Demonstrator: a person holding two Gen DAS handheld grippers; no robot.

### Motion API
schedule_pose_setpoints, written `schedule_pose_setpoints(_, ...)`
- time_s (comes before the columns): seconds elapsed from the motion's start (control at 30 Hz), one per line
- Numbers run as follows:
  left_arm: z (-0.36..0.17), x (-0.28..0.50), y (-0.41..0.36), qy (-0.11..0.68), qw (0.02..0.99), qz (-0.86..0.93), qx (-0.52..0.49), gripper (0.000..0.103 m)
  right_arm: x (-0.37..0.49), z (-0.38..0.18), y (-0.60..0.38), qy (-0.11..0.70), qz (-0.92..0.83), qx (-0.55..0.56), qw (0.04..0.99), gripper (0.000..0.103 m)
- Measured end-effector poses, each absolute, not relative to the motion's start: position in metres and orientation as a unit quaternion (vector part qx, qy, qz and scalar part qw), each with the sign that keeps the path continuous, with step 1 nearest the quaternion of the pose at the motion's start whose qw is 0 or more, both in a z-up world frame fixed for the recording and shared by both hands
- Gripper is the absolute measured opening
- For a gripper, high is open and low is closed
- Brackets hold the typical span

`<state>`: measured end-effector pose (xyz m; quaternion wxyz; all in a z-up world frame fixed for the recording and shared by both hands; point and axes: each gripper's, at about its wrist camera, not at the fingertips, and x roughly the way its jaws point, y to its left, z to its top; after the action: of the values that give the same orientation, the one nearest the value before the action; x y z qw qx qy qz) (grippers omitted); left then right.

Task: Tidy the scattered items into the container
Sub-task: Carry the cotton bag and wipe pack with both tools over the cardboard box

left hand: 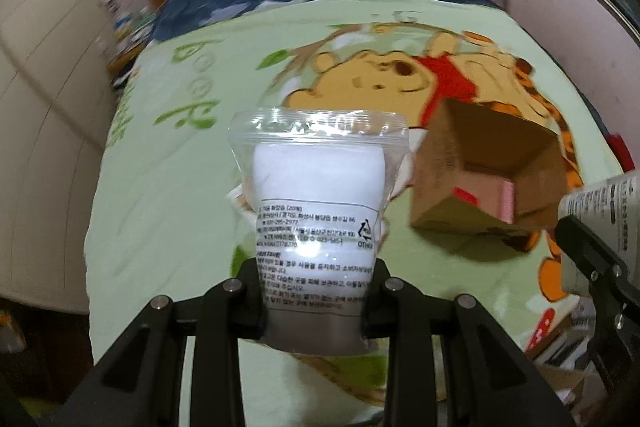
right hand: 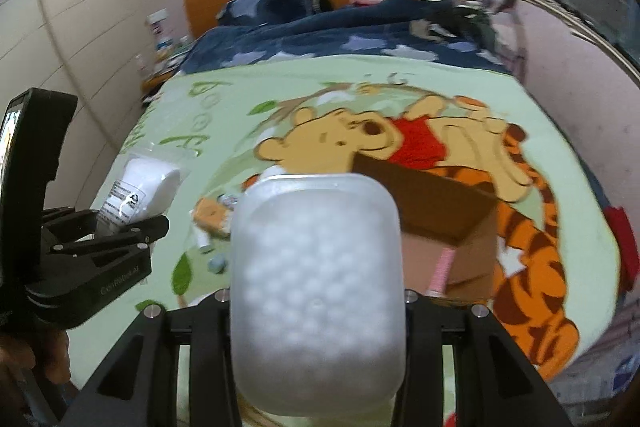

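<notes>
My left gripper [left hand: 316,291] is shut on a clear plastic bag of white cotton pads [left hand: 318,195] and holds it up above the bed. It also shows in the right wrist view [right hand: 136,223], at the left, with the bag [right hand: 138,189]. My right gripper [right hand: 316,301] is shut on a frosted plastic tub of white cotton balls [right hand: 316,279], held above the bed. An open cardboard box [left hand: 490,173] stands on the blanket to the right; in the right wrist view the box [right hand: 444,215] is just beyond the tub and has a pink item [right hand: 442,269] inside.
Several small items [right hand: 214,223] lie on the green cartoon blanket [right hand: 224,115] left of the tub. A dark blue star quilt [right hand: 340,39] and an orange headboard lie at the far end. Walls flank the bed.
</notes>
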<state>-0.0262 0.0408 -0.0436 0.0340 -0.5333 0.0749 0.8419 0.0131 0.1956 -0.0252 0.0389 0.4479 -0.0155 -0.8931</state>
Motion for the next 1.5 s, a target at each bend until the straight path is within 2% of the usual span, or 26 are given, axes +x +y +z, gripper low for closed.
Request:
schedule_pose_setpoints(0.63, -0.041, -0.050, 0.168, 0.129, 0.131, 0.835, -0.518, 0.032, 0.025, -0.023, 0.299, -0.061, -0.894, 0.439, -0.073, 0.040)
schedule_pose_setpoints(1.5, -0.049, -0.057, 0.176, 0.135, 0.132, 0.827, -0.530, 0.032, 0.021, -0.029, 0.302, -0.072, -0.889, 0.447, -0.069, 0.040)
